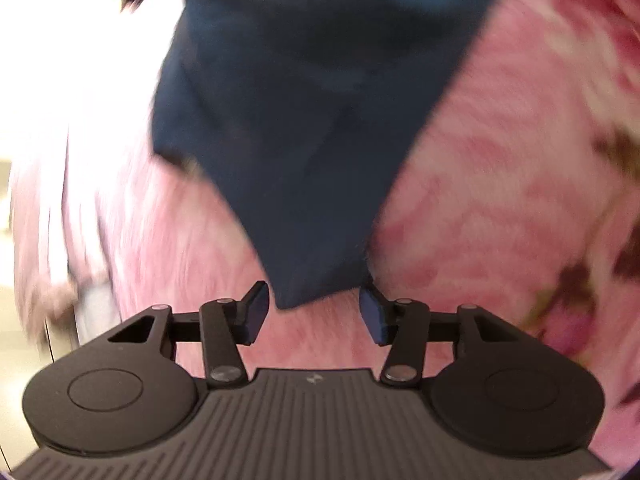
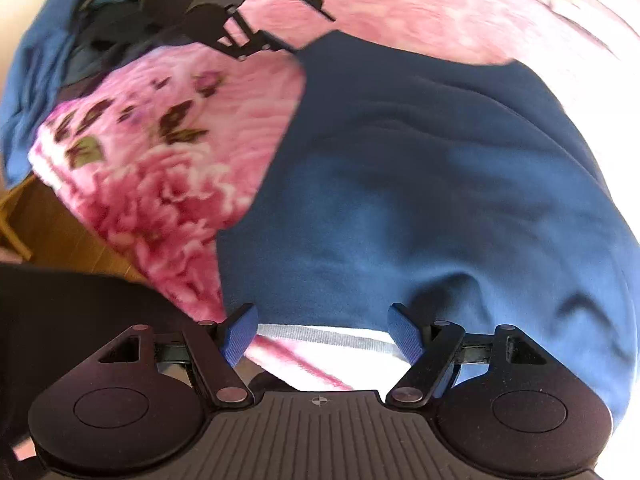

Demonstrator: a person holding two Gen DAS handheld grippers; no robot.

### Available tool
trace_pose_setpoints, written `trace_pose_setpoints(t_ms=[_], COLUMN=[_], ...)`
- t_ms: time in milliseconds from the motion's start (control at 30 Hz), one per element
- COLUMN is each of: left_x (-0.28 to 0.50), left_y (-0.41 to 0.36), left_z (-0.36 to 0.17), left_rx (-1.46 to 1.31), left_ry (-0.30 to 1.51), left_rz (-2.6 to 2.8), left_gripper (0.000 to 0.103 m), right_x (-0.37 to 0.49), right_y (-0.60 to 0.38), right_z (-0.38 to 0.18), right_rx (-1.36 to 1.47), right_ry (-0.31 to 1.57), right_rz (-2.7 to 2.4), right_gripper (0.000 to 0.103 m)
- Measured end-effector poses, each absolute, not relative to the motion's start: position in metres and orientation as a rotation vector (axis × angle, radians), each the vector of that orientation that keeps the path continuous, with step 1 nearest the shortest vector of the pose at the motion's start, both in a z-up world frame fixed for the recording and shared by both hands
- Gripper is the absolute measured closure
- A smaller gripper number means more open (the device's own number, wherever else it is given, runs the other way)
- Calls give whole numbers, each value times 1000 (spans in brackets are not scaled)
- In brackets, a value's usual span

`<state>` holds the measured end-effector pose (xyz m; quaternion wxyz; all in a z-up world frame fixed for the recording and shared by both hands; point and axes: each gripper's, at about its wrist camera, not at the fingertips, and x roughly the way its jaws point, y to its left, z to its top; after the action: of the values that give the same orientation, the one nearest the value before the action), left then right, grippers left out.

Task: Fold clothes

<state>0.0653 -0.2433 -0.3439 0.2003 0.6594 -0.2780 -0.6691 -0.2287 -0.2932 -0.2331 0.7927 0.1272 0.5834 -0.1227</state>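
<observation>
Dark blue fleece garment (image 2: 420, 184) lay spread over pink floral blanket (image 2: 160, 168) for folding; left gripper (image 1: 316, 312) and right gripper (image 2: 322, 334) jaws both released, straddling its 6 o'clock edges.

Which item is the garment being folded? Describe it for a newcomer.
Start at the pink floral blanket covering the surface. On it lies a blue fleece garment, spread wide. It is the only plain, unpatterned blue cloth lying on the flowers.

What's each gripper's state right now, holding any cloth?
Left gripper: open, a corner of the blue garment between its jaws, not pinched.
Right gripper: open wide at the garment's edge, holding nothing.
</observation>
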Motion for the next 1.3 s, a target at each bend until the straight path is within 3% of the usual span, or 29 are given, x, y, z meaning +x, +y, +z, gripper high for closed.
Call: trace_pose_setpoints(t_ms=[67, 133, 167, 200, 367, 467, 567, 633, 667, 700, 933, 1133, 1300], left_x=[73, 79, 81, 81, 76, 73, 71, 70, 70, 70, 65, 31, -6], left_y=[-241, -243, -245, -248, -261, -266, -267, -269, -270, -271, -284, -288, -272], left_z=[-349, -347, -346, -342, -312, -295, -289, -285, -283, -279, -210, -107, -20], left_rx=[1841, 1819, 1810, 1805, 1667, 1600, 1592, 1590, 1588, 1579, 1414, 1175, 999], left_ry=[-925, -971, -981, -939, -705, -603, -569, -546, -534, -522, -486, -550, -619], left_rz=[-1924, -1967, -1986, -1995, -2015, -2027, -2028, -2028, -2027, -2020, -1950, -1913, -1893], left_gripper=[58, 76, 95, 100, 100, 100, 100, 100, 100, 100, 101, 101, 101], right_x=[-230, -231, -231, -229, -199, -184, -178, -178, -181, -185, -226, -262, -290], right_y=[-284, -272, -262, -252, -211, -201, -198, -196, -199, -203, -254, -284, -287], right_z=[-235, -237, -239, -240, -250, -271, -292, -290, -286, -280, -160, -32, 41], right_rx=[304, 333, 336, 331, 192, 68, -28, -58, -32, -11, -4, -198, -326], right_ry=[1248, 1238, 1227, 1219, 1206, 1237, 1272, 1277, 1275, 1269, 1110, 962, 840], right_rz=[-319, -363, -365, -362, -309, -322, -317, -313, -321, -342, -632, -922, -1050], right_gripper=[28, 28, 28, 28, 28, 59, 59, 67, 88, 101, 101, 101, 101])
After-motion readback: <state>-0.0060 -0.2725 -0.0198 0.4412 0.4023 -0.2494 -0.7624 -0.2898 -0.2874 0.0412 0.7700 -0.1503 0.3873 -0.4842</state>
